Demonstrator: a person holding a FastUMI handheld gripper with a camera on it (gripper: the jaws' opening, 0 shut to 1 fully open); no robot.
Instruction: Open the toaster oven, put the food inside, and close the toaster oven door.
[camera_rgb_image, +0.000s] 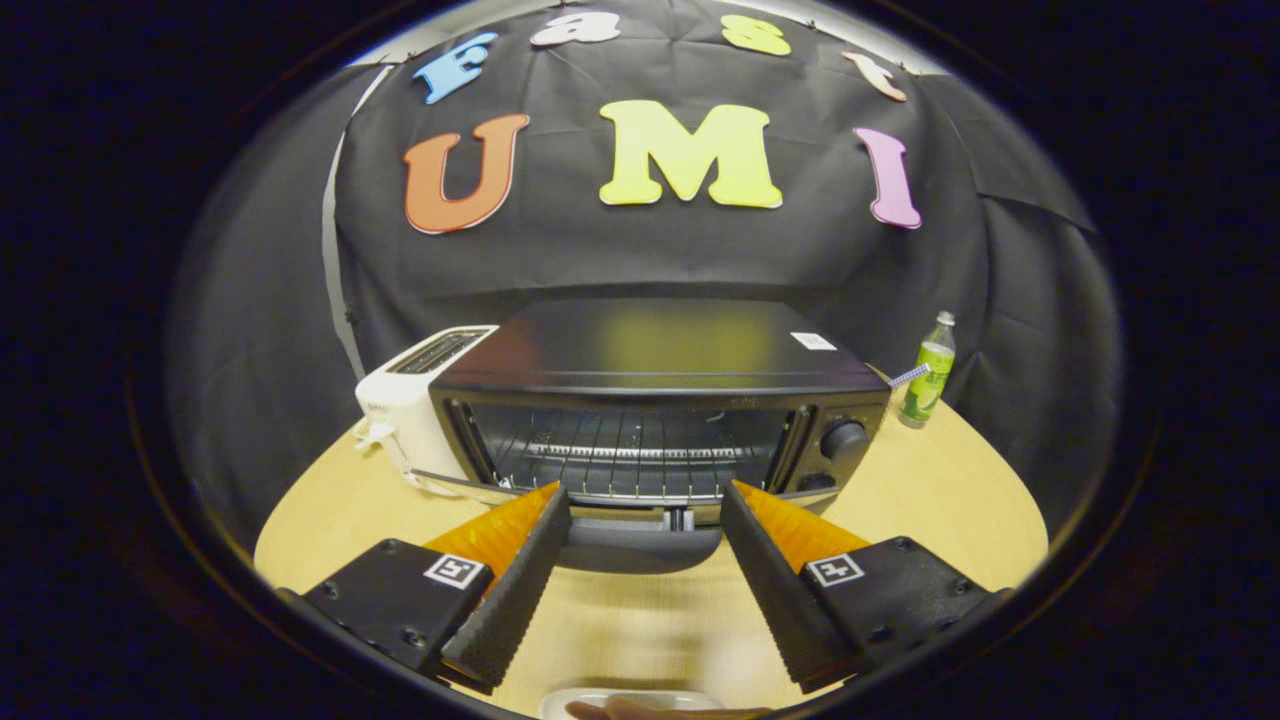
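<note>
The black toaster oven stands on the round wooden table, just beyond my fingertips. Its door is folded down flat towards me, and the dark handle lies between my two fingers. The wire rack inside is bare. My gripper is open and holds nothing, its orange-backed fingers spread to either side of the handle. Below the fingers, close to me, is the rim of a white dish with something brownish on it; what it is I cannot tell.
A white slot toaster stands against the oven's left side. A green bottle stands to the oven's right, near the table's back edge. The control knob is on the oven's right front. Bare wood lies right of the oven.
</note>
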